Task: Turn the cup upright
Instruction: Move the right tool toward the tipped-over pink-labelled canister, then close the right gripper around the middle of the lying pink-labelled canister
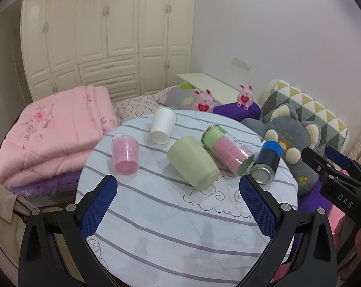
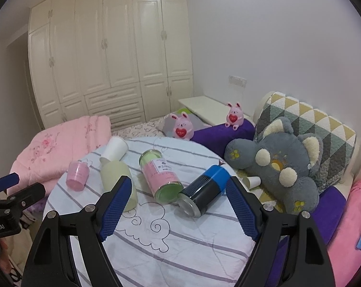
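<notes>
Your left gripper (image 1: 178,205) and right gripper (image 2: 179,206) both have their jaws wide apart and hold nothing, and the green cup (image 1: 192,161) lies on its side on the round table (image 1: 156,227) just ahead of the left one, its long axis diagonal.

The left gripper (image 1: 178,189) is matte black plastic, its two fingers faced with blue, diamond-textured pads (image 1: 99,206). Round silver screws (image 1: 71,207) sit at the finger joints, above triangular cut-outs in the frame. The right gripper (image 2: 179,190) is built alike; seen from the side it carries white "DAS" lettering (image 1: 345,200).
</notes>
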